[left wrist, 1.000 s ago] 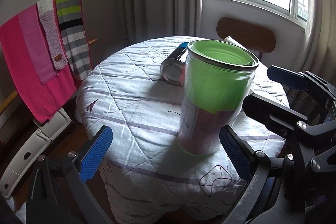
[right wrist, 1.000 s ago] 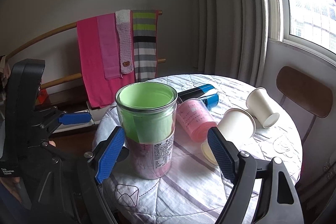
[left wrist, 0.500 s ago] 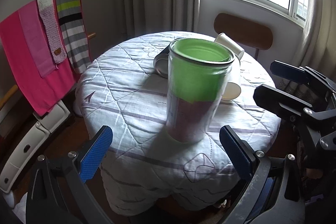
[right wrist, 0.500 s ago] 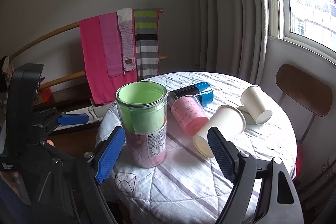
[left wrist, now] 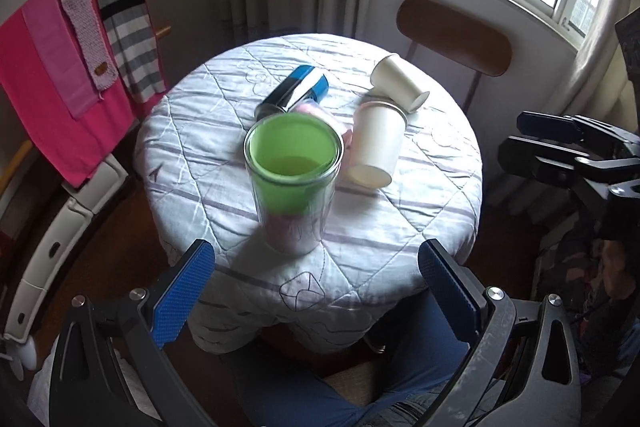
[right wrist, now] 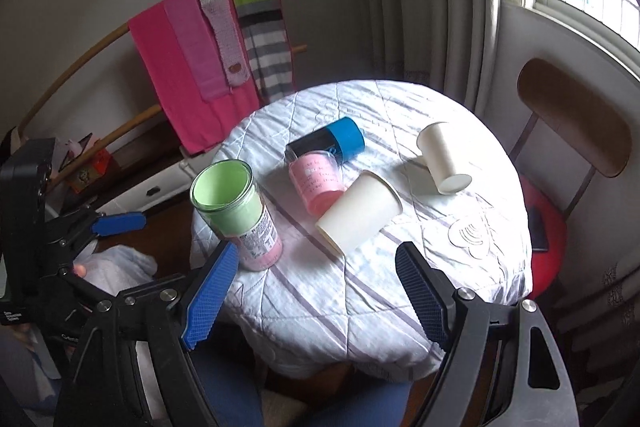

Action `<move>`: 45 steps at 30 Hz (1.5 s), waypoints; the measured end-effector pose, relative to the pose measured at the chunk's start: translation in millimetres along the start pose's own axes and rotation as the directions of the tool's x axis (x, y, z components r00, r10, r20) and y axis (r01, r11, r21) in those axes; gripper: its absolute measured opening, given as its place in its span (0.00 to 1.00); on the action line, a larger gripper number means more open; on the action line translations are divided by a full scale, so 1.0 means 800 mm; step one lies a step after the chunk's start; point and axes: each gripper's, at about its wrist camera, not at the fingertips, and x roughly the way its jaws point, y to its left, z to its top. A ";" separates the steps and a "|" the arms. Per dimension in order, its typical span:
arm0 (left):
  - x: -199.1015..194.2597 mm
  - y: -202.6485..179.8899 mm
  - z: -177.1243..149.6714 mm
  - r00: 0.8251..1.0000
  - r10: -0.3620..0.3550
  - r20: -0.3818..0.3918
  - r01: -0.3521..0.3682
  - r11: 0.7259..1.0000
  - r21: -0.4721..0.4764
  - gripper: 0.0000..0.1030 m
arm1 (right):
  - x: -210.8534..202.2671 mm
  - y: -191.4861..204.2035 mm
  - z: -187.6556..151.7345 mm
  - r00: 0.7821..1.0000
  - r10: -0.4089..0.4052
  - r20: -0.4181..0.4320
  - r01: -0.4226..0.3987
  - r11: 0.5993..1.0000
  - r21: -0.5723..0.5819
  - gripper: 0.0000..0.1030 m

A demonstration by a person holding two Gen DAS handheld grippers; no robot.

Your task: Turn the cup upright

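Green-lined glass cup (left wrist: pixel 294 183) stands upright at the table's (left wrist: pixel 420 219) 7 o'clock edge, so that flip looks done. Left gripper (left wrist: pixel 316 291) and right gripper (right wrist: pixel 316 291) both gape wide, holding nothing. Two paper cups (right wrist: pixel 360 213) lie tipped toward 1 o'clock.

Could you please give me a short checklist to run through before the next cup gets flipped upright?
1. Green-lined glass cup upright, mouth up: ok.
2. Left gripper open, empty: ok.
3. Right gripper open, empty: ok.
4. Near paper cup still on its side, nothing over it: ok to target.
5. Pink cup apart from that paper cup: cannot tell.
6. Far paper cup clear of the approach: ok.
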 end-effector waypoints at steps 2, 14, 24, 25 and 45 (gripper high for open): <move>-0.001 -0.009 0.007 0.999 0.039 -0.002 -0.039 0.999 0.000 1.00 | -0.008 -0.008 0.003 1.000 0.030 0.001 -0.030 0.999 -0.014 0.80; 0.005 -0.045 0.026 0.990 0.144 -0.001 -0.144 0.990 0.007 1.00 | -0.018 -0.027 0.015 0.998 -0.061 -0.012 0.059 0.993 -0.103 0.80; 0.002 -0.053 0.033 0.982 0.184 0.032 -0.184 0.983 0.000 1.00 | -0.021 -0.035 0.014 0.998 -0.060 -0.011 0.059 0.993 -0.100 0.80; 0.002 -0.053 0.033 0.982 0.186 0.034 -0.186 0.982 0.000 1.00 | -0.021 -0.036 0.014 0.998 -0.060 -0.011 0.059 0.993 -0.099 0.80; -0.037 -0.077 0.014 0.894 0.223 0.389 -0.229 0.973 -0.030 1.00 | -0.049 -0.014 -0.017 0.926 -0.150 0.347 0.198 0.974 -0.106 0.80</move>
